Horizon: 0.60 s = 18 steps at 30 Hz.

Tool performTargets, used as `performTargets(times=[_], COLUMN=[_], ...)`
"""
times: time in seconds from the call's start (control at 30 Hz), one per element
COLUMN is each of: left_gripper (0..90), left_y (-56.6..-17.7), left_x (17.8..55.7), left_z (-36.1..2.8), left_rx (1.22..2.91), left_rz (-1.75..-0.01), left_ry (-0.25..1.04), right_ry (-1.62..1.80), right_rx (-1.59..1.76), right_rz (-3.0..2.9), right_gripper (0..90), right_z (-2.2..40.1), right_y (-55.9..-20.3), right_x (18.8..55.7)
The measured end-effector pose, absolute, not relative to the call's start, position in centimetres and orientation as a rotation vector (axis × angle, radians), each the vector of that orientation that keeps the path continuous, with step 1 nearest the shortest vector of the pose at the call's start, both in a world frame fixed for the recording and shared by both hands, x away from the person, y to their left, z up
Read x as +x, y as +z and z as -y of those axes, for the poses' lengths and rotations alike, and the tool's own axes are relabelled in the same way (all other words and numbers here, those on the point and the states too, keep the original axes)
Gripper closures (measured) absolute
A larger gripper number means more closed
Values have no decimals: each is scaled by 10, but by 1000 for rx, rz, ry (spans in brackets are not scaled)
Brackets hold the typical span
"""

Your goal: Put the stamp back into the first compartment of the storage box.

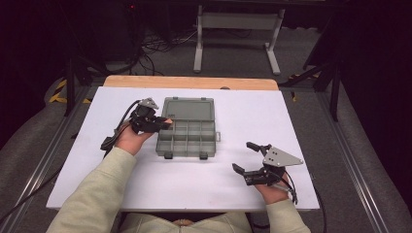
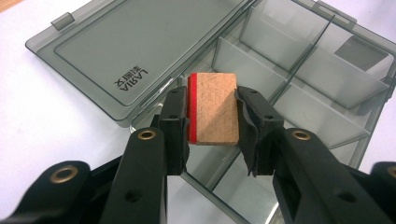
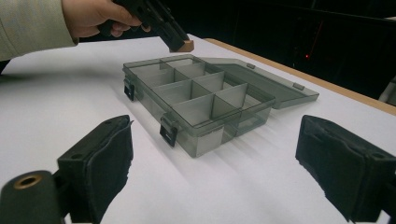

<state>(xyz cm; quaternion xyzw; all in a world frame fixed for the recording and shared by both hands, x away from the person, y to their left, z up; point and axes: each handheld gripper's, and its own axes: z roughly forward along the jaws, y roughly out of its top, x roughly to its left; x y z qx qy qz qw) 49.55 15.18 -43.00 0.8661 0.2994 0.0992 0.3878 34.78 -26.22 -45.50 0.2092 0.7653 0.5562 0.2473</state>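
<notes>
A smoky clear plastic organiser box (image 1: 187, 138) lies open mid-table, its lid (image 1: 189, 108) flat behind it and its divided compartments (image 3: 196, 93) bare. My left gripper (image 1: 163, 124) hovers over the box's left rear corner, shut on a small wooden block with a red edge (image 2: 214, 108). In the right gripper view the block (image 3: 187, 45) hangs just above the far compartments. My right gripper (image 1: 245, 158) rests at the front right of the table, open, with nothing between its pads (image 3: 112, 158), pointing at the box.
The white table top (image 1: 87, 160) has free room on both sides of the box. A wooden strip (image 1: 189, 81) runs along the far edge. Cables (image 1: 116, 128) trail from the left gripper. Metal stands and dark floor lie beyond.
</notes>
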Motion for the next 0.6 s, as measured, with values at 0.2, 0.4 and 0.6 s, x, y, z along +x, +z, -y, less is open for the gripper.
performTargets(times=[0.2, 0.4, 0.6], left_gripper=[659, 660, 659], left_y=[-434, -439, -442], left_x=[498, 501, 503], left_z=[-152, -151, -151], left_rx=[2220, 2234, 2253], left_rz=[-778, -792, -797], left_ry=[247, 239, 226], right_ry=[1516, 1516, 1516], right_rx=[570, 570, 570], right_rz=[-2087, -2087, -2087], right_gripper=[113, 113, 113], right_z=[262, 262, 263], right_y=[-455, -455, -455], right_x=[348, 348, 348])
